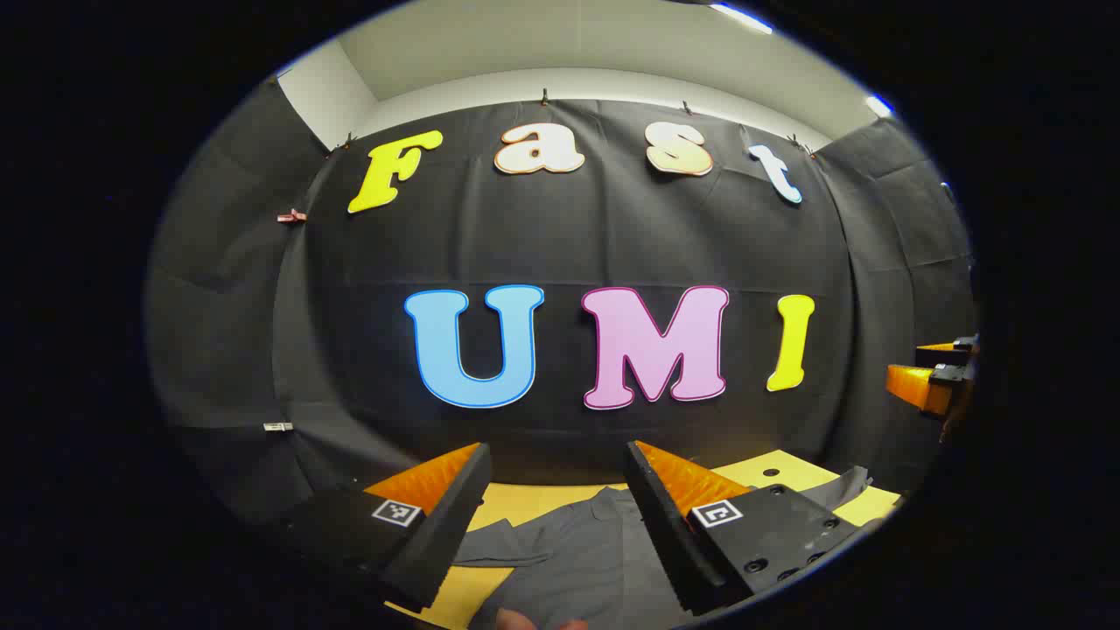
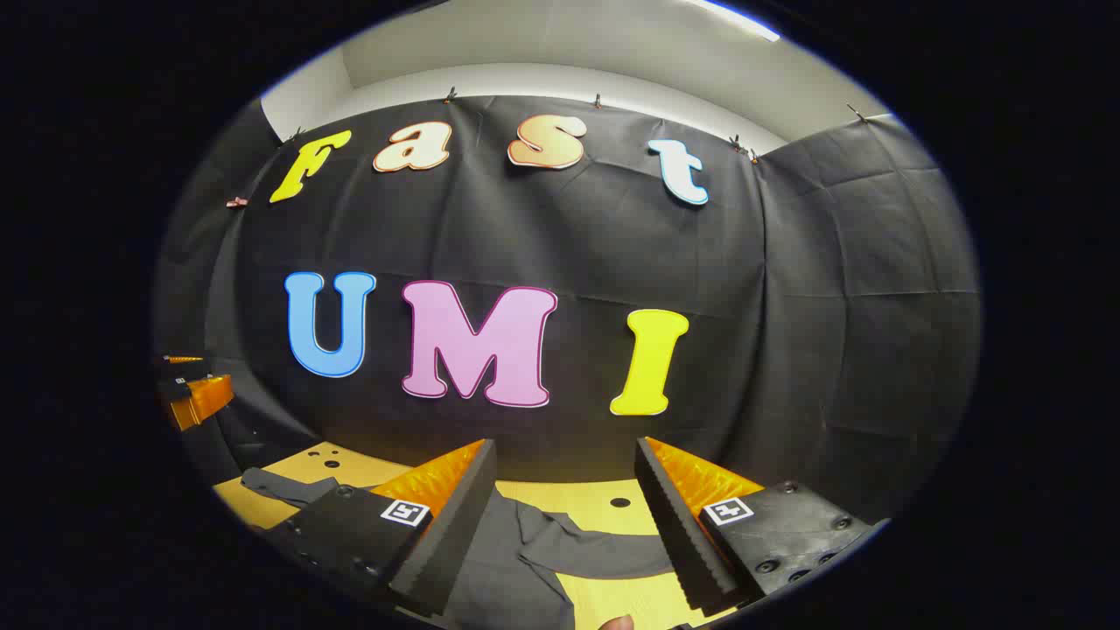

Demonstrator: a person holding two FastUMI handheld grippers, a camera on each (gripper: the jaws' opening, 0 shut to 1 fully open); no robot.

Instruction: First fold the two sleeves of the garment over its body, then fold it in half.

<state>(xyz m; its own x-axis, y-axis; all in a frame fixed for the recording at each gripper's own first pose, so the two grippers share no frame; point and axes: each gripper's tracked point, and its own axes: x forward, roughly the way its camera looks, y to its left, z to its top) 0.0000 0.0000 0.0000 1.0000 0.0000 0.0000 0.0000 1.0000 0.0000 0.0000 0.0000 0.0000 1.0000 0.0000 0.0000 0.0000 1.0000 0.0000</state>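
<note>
So here's where we're at: both grippers are held up off the table, pointed at the black booth wall (image 1: 560, 262) rather than down at the work. In the left gripper view our left gripper (image 1: 556, 503) has its fingers spread wide apart with nothing between them, and the dark grey garment (image 1: 577, 560) lies on the yellow table (image 1: 525, 500) below, around 6 o'clock, with one sleeve (image 1: 494, 544) trailing out toward 7 o'clock and another bit of cloth poking up near 4 o'clock. Off at 3 o'clock we can catch the other gripper hanging in the air. In the right gripper view the right gripper (image 2: 569, 503) is spread open too, empty, and the garment (image 2: 507, 569) sits at 6 o'clock with a sleeve (image 2: 604, 551) draped across toward 5 o'clock, plus a strip of cloth out at 8 o'clock. The table (image 2: 577, 500) has a few small round holes in it. As for writing: each finger carries a little square black-and-white marker tag (image 1: 395, 513), but that's a pattern, not text we can read. No brand on the garment that we can make out.
</note>
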